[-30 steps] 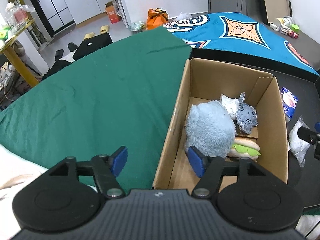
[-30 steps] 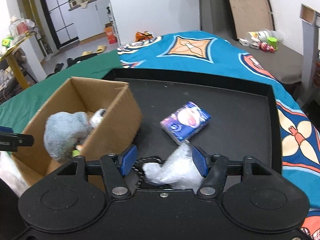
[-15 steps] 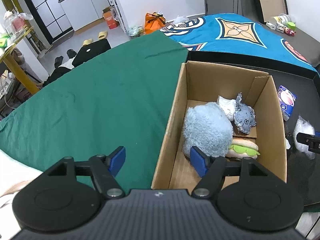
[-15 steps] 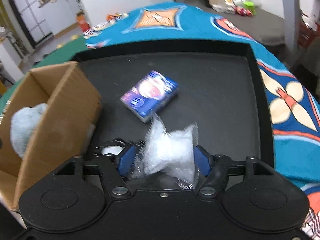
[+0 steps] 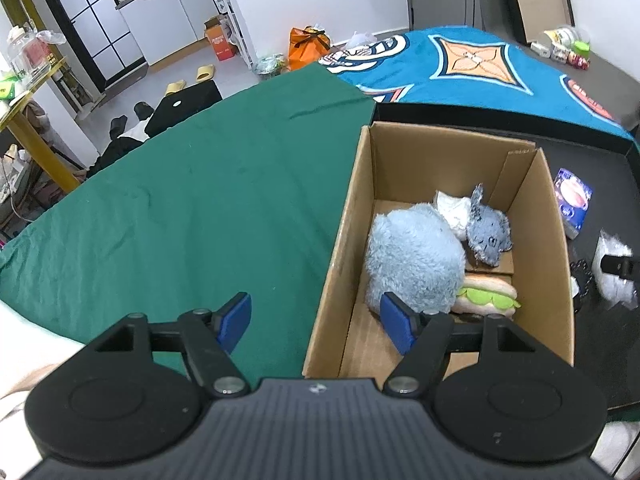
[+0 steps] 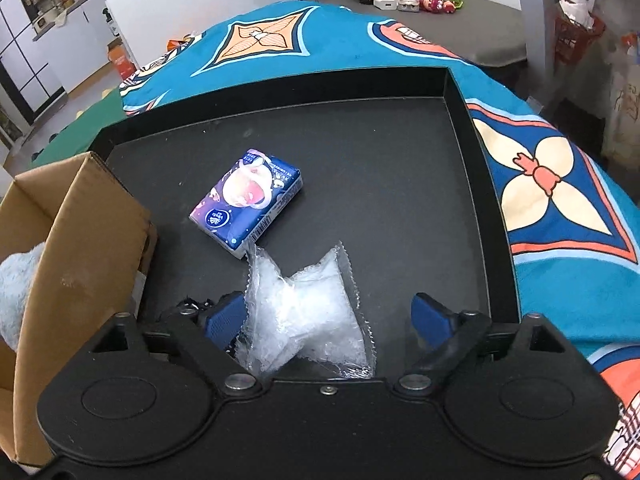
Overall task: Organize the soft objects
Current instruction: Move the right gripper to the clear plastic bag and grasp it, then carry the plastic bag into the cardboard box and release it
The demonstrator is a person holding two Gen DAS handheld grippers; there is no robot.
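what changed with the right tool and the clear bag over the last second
The right tool came down over the clear bag and its jaws are opening, the bag lying between them, unpinched. The tissue pack, box and left tool stayed put.

tissue pack (image 6: 247,203) — print too small, unreadable

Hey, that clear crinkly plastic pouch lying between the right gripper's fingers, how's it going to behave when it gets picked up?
The clear crinkly plastic pouch looks puffy and creased, so probably light and squashy. Its glossy film may slip against the pads. It sags unevenly on the black tray, so it will likely flop.
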